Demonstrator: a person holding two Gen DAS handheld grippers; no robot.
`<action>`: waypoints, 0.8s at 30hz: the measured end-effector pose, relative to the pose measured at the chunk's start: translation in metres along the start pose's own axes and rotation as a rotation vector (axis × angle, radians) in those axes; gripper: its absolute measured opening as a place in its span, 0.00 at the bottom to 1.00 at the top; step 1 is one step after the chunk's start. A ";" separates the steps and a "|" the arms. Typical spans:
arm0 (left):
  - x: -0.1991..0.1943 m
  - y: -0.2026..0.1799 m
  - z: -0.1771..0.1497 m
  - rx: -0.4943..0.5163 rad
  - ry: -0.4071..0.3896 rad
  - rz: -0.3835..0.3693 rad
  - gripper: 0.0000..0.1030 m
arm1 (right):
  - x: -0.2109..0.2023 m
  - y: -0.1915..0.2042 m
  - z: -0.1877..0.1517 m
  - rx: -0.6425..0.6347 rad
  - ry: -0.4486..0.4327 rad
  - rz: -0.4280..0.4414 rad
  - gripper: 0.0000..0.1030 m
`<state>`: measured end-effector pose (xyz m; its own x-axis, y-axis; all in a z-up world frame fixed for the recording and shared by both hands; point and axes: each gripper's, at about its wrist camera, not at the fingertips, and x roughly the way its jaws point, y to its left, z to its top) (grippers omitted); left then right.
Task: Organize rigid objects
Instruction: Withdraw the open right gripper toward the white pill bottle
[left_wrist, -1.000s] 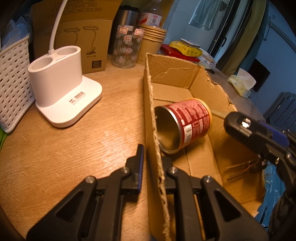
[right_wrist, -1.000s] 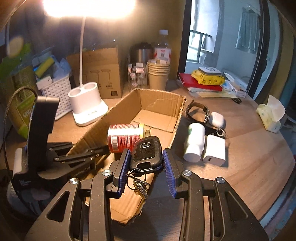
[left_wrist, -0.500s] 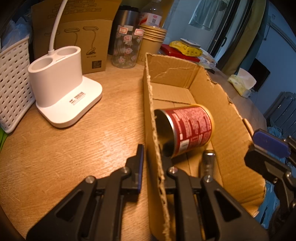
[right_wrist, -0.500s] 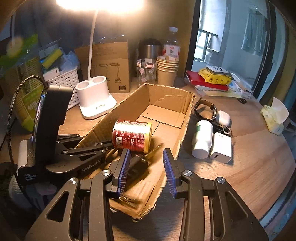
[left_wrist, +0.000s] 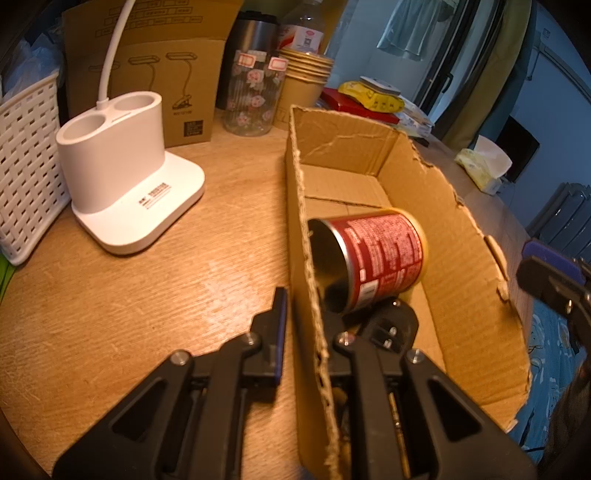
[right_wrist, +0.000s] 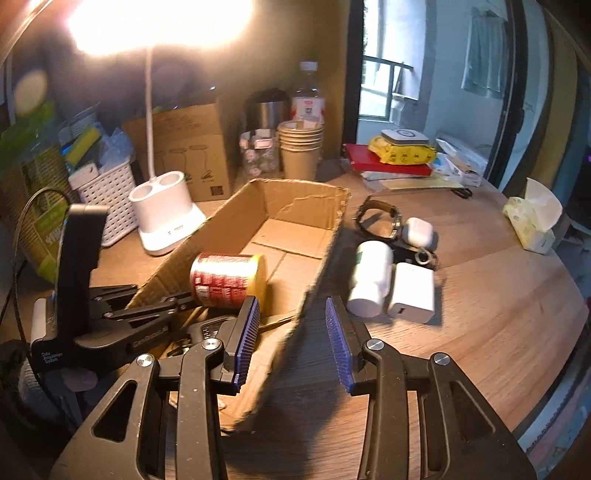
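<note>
On a cluttered wooden desk (right_wrist: 480, 295), the left gripper (left_wrist: 301, 317) is pinched tight on the near wall of a torn cardboard box (left_wrist: 458, 258), one finger outside, the other inside. In the right wrist view that same tool sits at 9 o'clock of the box (right_wrist: 291, 206), clamped on its long left wall.

Inside, a red tin can (left_wrist: 376, 254) lies on its side, open mouth toward the left cam. A black car key (left_wrist: 391, 325) rests on the box floor at the can's 6 o'clock, touching or just beside it (keys attached are mostly hidden by the finger). From the right cam the can (right_wrist: 229, 280) lies mid-box, w/ the key (right_wrist: 207, 328) partly visible behind the blue pad.

The right gripper (right_wrist: 291, 332) hangs spread and empty; the box's right wall passes between its fingers w/o visible pad contact.

Still on the desk at 3 o'clock of the box: white bottle (right_wrist: 369, 280), white charger (right_wrist: 410, 291) touching it, earbud case (right_wrist: 419, 230), wristwatch (right_wrist: 376, 218).

At 10 o'clock: white lamp base (left_wrist: 125, 184) and white basket (left_wrist: 26, 173). At 12 o'clock: paper cups (right_wrist: 299, 151), floral glass (left_wrist: 253, 96).
</note>
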<state>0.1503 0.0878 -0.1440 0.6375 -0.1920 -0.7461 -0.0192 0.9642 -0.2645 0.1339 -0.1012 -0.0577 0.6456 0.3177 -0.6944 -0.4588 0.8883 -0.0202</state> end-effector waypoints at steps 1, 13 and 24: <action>0.000 0.000 0.000 0.000 0.000 0.000 0.11 | 0.000 -0.002 0.000 0.004 -0.001 -0.003 0.39; 0.000 0.000 0.000 0.000 0.000 0.000 0.11 | 0.004 -0.045 0.000 0.078 -0.003 -0.076 0.47; 0.000 0.000 0.000 0.000 0.000 0.000 0.11 | 0.020 -0.081 -0.003 0.139 0.015 -0.131 0.47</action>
<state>0.1501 0.0877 -0.1440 0.6376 -0.1916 -0.7462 -0.0196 0.9642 -0.2643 0.1817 -0.1676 -0.0719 0.6850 0.1920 -0.7028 -0.2815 0.9595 -0.0122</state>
